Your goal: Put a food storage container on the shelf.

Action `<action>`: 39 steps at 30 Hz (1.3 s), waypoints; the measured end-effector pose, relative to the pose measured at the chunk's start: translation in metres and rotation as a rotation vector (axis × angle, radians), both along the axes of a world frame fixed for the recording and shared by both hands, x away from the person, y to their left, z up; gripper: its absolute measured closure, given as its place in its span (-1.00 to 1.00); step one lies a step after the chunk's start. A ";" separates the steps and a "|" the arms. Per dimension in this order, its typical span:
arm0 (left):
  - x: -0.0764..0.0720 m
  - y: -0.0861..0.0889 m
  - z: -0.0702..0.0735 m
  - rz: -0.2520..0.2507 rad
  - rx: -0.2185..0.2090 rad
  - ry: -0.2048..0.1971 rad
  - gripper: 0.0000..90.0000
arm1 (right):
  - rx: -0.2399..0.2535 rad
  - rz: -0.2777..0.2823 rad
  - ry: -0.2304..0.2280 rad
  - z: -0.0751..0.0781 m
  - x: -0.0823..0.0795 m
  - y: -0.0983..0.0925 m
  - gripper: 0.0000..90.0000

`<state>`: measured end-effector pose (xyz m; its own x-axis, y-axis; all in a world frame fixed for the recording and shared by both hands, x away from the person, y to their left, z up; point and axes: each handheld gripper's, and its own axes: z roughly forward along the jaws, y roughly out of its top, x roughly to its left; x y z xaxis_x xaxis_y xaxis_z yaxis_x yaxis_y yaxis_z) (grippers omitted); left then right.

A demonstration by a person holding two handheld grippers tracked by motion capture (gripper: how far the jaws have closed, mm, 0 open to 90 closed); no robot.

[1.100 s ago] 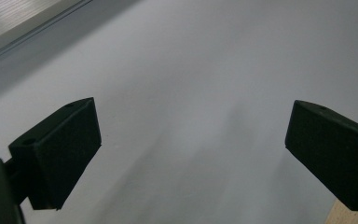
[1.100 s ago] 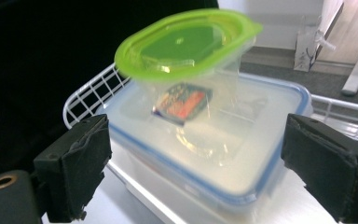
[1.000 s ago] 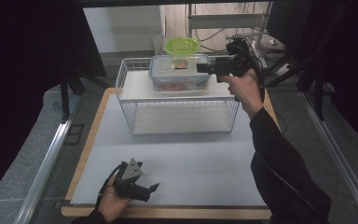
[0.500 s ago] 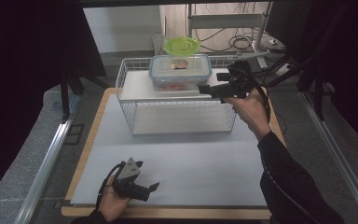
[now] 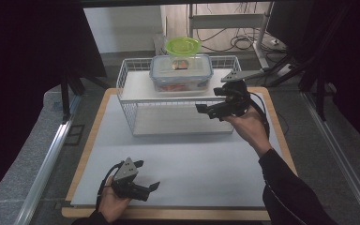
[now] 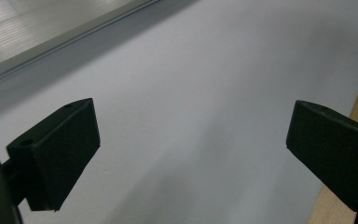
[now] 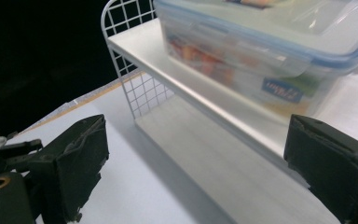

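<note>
probably looking at a stiff, smooth-walled, food-weighted lidded container [image 7: 279, 51] sitting on the wire rack's top shelf [image 7: 177, 79] just ahead of and above the released, empty right gripper [image 5: 212, 108], best clamped across its latched rim.

A wooden-edged table [image 5: 273, 117] covered by a white sheet [image 5: 201, 164] stands on a grey speckled floor [image 5: 23, 154]. Metal rails run along the floor at the left [image 5: 47, 159] and right [image 5: 342, 159]. Black curtains [image 5: 23, 51] close off both sides. Beyond the table, a pale wall panel [image 5: 122, 28] sits beside a grey metal stand [image 5: 225, 21], with dark cables [image 5: 243, 42] lying on a lighter wooden floor [image 5: 225, 37]. Light is soft and even.
</note>
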<state>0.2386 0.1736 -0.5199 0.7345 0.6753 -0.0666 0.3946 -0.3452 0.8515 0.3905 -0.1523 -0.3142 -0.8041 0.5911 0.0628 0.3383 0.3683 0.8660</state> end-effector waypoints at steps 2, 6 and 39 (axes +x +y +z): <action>0.000 0.000 0.000 0.001 0.000 -0.002 -0.94 | -0.001 0.002 -0.001 -0.001 -0.001 0.000 -0.86; 0.000 0.000 0.000 -0.002 0.004 -0.008 -0.96 | -0.001 0.014 -0.004 -0.010 -0.007 -0.001 -0.86; 0.000 -0.003 -0.001 0.001 0.041 0.000 -0.97 | -0.085 0.041 -0.087 -0.091 -0.040 -0.017 -0.91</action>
<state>0.2382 0.1710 -0.5210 0.7341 0.6779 -0.0389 0.3950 -0.3797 0.8365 0.3502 -0.1697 -0.4055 -0.8281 0.5577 -0.0568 0.2467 0.4535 0.8564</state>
